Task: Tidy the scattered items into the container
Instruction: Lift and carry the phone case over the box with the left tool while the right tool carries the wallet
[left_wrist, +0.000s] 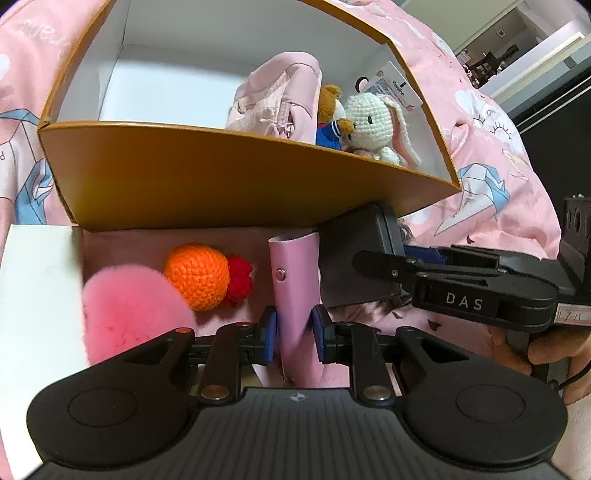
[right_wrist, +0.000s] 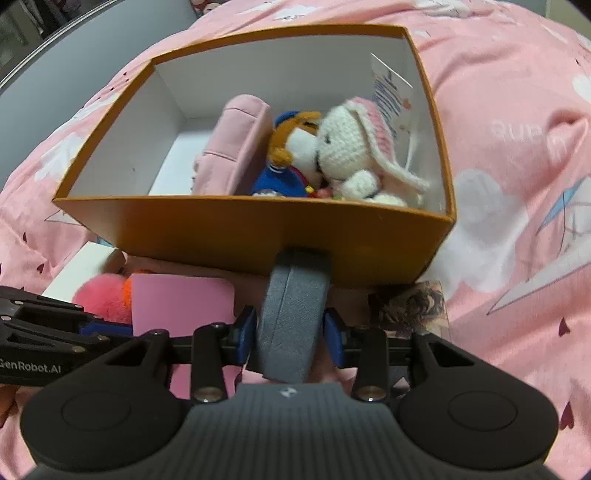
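Note:
My left gripper (left_wrist: 294, 332) is shut on a flat pink card holder (left_wrist: 293, 280) with snap studs, held upright just before the orange box (left_wrist: 221, 177). My right gripper (right_wrist: 290, 332) is shut on a grey case (right_wrist: 291, 314), its far end close to the box's near wall (right_wrist: 258, 229). Inside the box lie a pink pouch (right_wrist: 232, 147), a brown plush in blue clothes (right_wrist: 291, 155), a white crochet bunny (right_wrist: 347, 147) and a printed tag (right_wrist: 391, 96). An orange crochet ball (left_wrist: 197, 277) with a red tuft and a pink pompom (left_wrist: 129, 314) lie outside, left of the card holder.
Everything rests on a pink patterned bedspread (right_wrist: 498, 147). A white flat box (left_wrist: 37, 314) lies at the left next to the pompom. A photo card (right_wrist: 410, 306) lies right of the grey case. A hand (left_wrist: 546, 350) grips the right tool.

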